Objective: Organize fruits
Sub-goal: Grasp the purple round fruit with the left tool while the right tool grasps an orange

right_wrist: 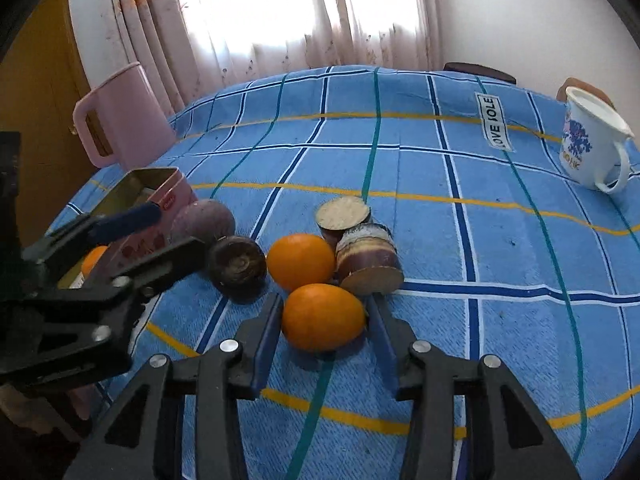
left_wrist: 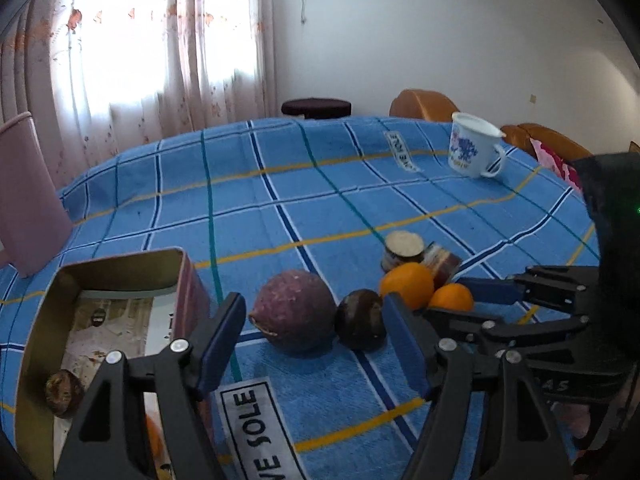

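On the blue checked cloth lie a purple round fruit [left_wrist: 296, 312], a dark brown fruit [left_wrist: 360, 320], two oranges [right_wrist: 301, 261] [right_wrist: 323, 317] and two cut purple-skinned pieces [right_wrist: 368, 260]. A pink tin box [left_wrist: 104, 320] at the left holds a small dark fruit [left_wrist: 63, 393] and an orange. My left gripper [left_wrist: 316, 340] is open and empty, just in front of the purple and dark fruits. My right gripper [right_wrist: 324, 328] is open with its fingers on either side of the near orange, which rests on the cloth.
A white mug with blue print [right_wrist: 592, 144] stands at the far right. A pink jug [right_wrist: 120, 116] stands at the far left edge. Curtains, a stool and orange chairs lie beyond the table.
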